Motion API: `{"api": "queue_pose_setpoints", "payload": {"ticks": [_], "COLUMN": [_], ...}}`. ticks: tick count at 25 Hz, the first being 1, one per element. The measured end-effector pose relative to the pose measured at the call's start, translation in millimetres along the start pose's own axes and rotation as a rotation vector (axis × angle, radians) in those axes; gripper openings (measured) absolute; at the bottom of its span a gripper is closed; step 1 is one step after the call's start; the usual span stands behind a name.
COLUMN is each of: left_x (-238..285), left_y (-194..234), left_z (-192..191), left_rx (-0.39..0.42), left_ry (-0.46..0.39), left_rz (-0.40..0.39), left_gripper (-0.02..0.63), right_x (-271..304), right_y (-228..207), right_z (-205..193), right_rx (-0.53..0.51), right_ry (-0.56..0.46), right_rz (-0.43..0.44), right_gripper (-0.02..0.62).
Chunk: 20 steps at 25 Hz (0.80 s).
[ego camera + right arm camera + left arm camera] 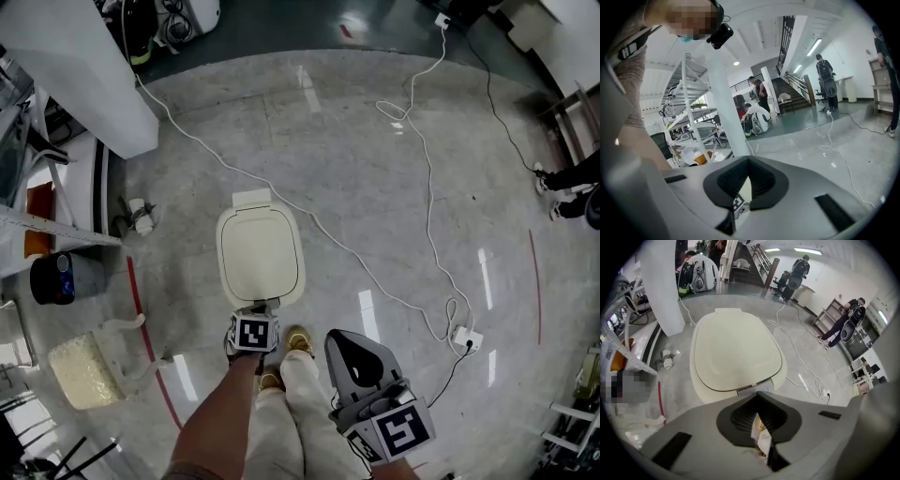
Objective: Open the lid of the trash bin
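Trash bin (260, 253) stands on the grey floor (375, 141) right ahead of my feet. Its cream lid (736, 350) is down flat and closed, with the hinge tab on the side away from me.

Left tongs (262, 308): I hold them low, pointing down at the near edge of the bin. In the left gripper view the tips (757, 394) sit just short of the lid's front lip. I cannot tell whether they touch it. The jaws are pressed together at the tip with nothing between them. Through the thin slit behind the tip I see only my trouser leg and a gold shoe (298, 339).

Right tongs (339, 337): held higher and to the right, well clear of the bin, over my right leg. The right gripper view looks out level across the room. The jaws (749, 159) are clenched and empty. The slit between them shows a scrap of the cream lid and the left tongs' marker cube (253, 333).

Surroundings: a white cable (427, 187) snakes across the floor to a power block (466, 337) on my right. A second run of it passes just behind the bin. A white pillar (84, 75) is far left. A red line (141, 309) is painted on the floor left of the bin.
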State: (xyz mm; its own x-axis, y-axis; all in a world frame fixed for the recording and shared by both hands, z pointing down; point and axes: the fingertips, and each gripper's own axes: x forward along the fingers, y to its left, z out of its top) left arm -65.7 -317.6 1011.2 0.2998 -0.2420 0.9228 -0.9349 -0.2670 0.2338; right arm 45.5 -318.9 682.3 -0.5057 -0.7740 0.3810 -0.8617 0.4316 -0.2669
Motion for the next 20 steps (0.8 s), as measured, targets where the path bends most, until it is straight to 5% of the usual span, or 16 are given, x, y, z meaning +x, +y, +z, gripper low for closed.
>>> {"api": "queue_pose_setpoints", "payload": {"ticks": [20], "left_x": [-16], "left_y": [3], "left_z": [-1], "left_rx": [-0.083], "left_ry": [0.04], "left_rz": [-0.005], "left_gripper": [0.014], "right_x": [-10], "right_y": [1], "right_z": [9], "right_rx": [0.016], "right_ry": [0.012], "right_rz": [-0.016], "right_gripper": [0.025]}}
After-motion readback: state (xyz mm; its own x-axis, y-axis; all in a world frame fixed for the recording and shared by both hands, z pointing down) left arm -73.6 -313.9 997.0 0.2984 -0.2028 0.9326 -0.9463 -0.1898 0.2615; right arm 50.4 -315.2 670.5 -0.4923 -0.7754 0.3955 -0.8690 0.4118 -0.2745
